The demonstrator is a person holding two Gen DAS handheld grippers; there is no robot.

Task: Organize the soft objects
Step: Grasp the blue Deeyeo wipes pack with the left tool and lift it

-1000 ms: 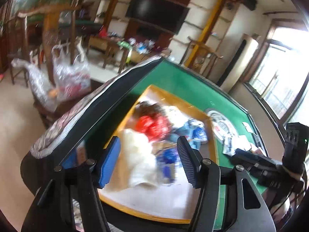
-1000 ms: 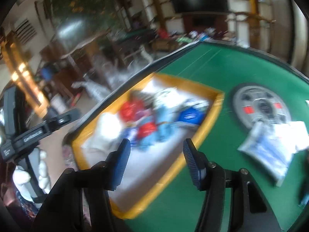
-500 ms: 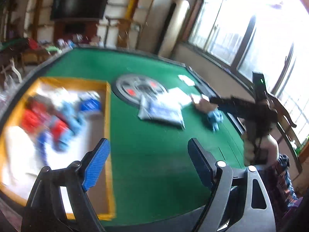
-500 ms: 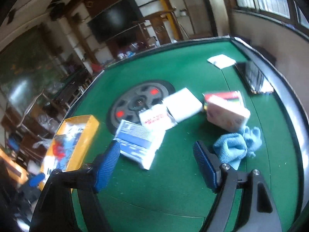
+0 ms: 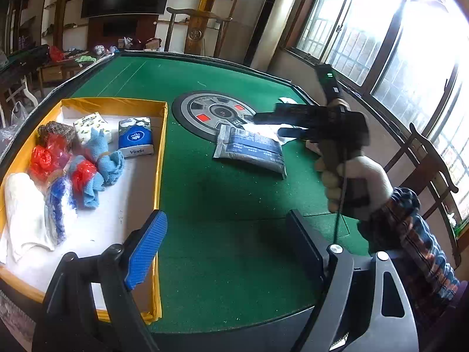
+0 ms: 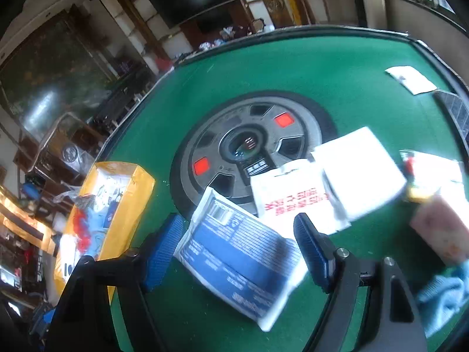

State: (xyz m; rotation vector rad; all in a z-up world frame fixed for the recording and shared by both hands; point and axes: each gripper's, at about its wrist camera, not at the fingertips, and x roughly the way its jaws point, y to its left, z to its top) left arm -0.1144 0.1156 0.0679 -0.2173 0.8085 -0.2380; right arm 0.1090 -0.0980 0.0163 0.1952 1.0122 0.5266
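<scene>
Both tongs stand wide open, gripping nothing. Right tongs [image 6: 237, 252] straddle the blue-grey soft pack [image 6: 240, 258] flat on the green worktop [image 6: 337, 67]; its long axis runs 11-to-5 o'clock. Left tongs [image 5: 225, 249] hover beside the yellow tray [image 5: 159, 176].

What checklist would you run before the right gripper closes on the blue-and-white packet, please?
1. Right gripper open: ok, both pads clear of the packet.
2. Blue-and-white packet between the fingers: ok in the right wrist view.
3. Packet free of neighbours: not ok, its far end lies against the white packet with red print.
4. Left gripper out of the way: ok, open over bare green felt.
5. Space in the yellow-rimmed tray: ok, near end bare.
6. Finger height over the packet: cannot tell.
</scene>
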